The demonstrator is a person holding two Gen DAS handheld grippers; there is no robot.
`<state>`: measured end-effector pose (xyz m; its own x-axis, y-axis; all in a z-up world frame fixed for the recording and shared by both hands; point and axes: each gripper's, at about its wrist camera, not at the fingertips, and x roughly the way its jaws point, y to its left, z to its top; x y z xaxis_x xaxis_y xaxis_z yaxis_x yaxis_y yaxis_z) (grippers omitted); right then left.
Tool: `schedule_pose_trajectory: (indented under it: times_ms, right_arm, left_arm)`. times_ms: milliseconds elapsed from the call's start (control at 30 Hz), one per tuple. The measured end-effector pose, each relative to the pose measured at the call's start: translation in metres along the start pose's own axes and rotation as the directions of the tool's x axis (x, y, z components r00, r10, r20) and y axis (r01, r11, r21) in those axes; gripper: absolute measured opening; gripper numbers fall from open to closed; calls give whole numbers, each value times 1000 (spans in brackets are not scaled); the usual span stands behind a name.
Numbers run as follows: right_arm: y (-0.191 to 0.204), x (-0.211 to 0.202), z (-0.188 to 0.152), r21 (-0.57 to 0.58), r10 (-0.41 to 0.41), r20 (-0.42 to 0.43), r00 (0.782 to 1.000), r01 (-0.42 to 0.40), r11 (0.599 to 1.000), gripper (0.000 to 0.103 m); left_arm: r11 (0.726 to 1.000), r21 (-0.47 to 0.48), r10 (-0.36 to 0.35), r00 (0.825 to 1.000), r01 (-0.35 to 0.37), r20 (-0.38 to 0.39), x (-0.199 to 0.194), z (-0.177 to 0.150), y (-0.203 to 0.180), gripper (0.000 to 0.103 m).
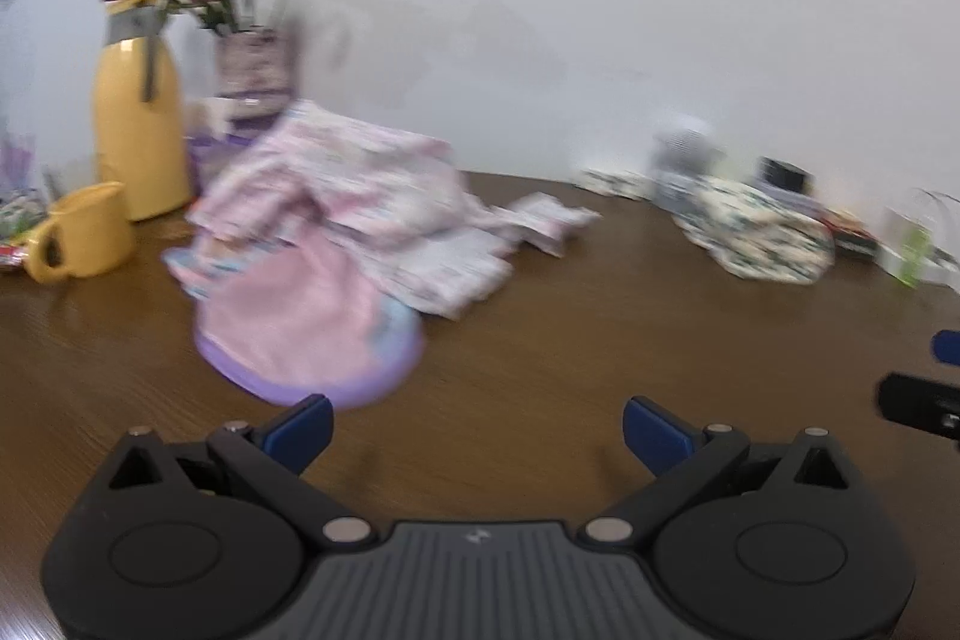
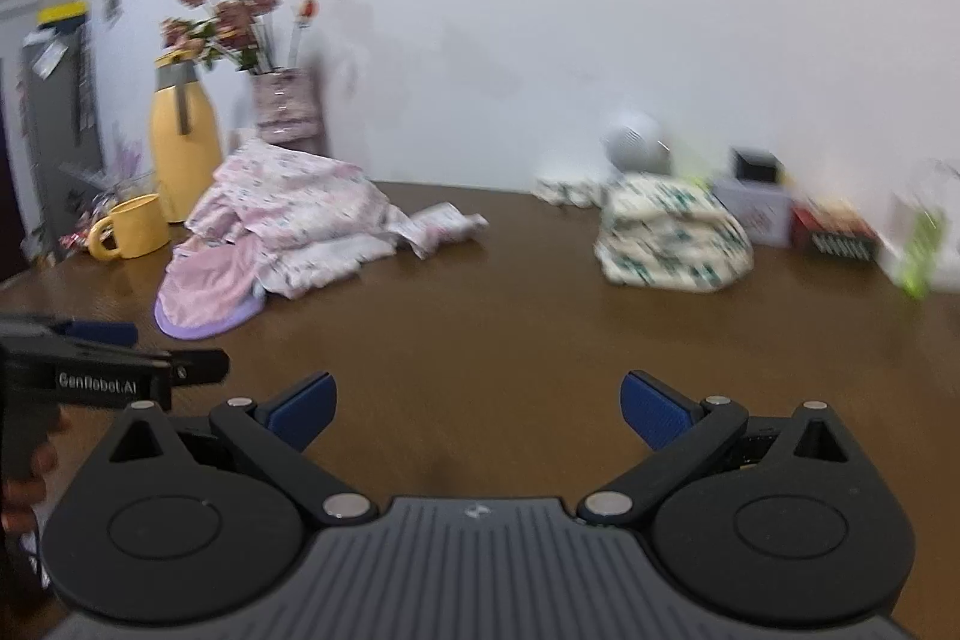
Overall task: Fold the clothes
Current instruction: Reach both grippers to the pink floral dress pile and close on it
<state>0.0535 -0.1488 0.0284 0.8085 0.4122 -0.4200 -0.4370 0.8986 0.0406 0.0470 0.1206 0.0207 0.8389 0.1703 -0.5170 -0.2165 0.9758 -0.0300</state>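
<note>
1. Nearest the lens, the left gripper (image 1: 477, 430) hung over bare brown wood, its blue-padded fingers (image 1: 300, 430) spread wide and empty.
2. The wooden table (image 1: 540, 340) ran back to a plain white wall (image 1: 600, 10).
3. At far left stood a yellow mug (image 1: 84, 235) and a yellow flask (image 1: 141, 130), then a vase of dried roses (image 1: 252, 70).
4. Just in front of the vase lay the unfolded clothes, a rumpled pink floral heap (image 1: 360, 208) with a pink-and-lilac garment (image 1: 300, 328) spilling from under it towards the camera.
5. Well apart to the right sat a folded cream floral bundle (image 2: 672, 244), with small boxes (image 2: 834, 229) beyond it.
6. The right gripper (image 2: 477, 409) likewise hovered above the table, jaws released and holding nothing.
7. At the right wrist view's left edge, a hand (image 2: 24, 496) gripped the left gripper's handle.
</note>
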Motion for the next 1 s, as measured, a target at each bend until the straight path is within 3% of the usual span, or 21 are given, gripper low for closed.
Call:
schedule_pose_trajectory:
  times_ms: [100,300,467,567,667,733,800,867,900,933,1000]
  right_arm:
    - [25,27,25,-86,45,19,999,-43,995,103]
    - [99,106,67,-259,112,34,993,-100,961,101]
    - [148,183,90,-345,128,13,992,-116,932,92]
    - [161,222,98,-337,121,-22,992,-121,934,77]
    - [167,254,102,-317,105,-47,993,-115,942,71]
    - [167,267,102,-302,95,-62,994,-110,947,57]
    - [161,273,101,-269,95,-71,993,-111,957,32]
    - [147,269,103,-220,98,-55,994,-108,970,14]
    - [140,266,104,-193,99,-45,994,-106,975,11]
    - [132,263,107,-171,96,-29,995,-99,980,9]
    - [115,252,117,-121,83,14,996,-80,989,3]
  left_arm:
    - [995,-42,86,996,-85,16,21,23,36,103]
    - [967,-105,239,970,-234,38,71,71,106,102]
    - [956,-86,283,959,-280,14,125,95,136,98]
    - [958,-58,282,959,-280,11,157,104,147,95]
    - [964,4,267,963,-267,26,183,109,150,94]
    - [967,36,250,968,-252,32,197,112,150,90]
    - [974,43,219,975,-220,29,208,117,150,74]
    - [987,27,155,988,-156,18,215,121,153,27]
    - [994,5,105,994,-105,9,215,123,156,15]
    - [997,-7,79,997,-79,11,212,123,157,4]
    - [998,-6,57,998,-57,36,202,122,155,4]
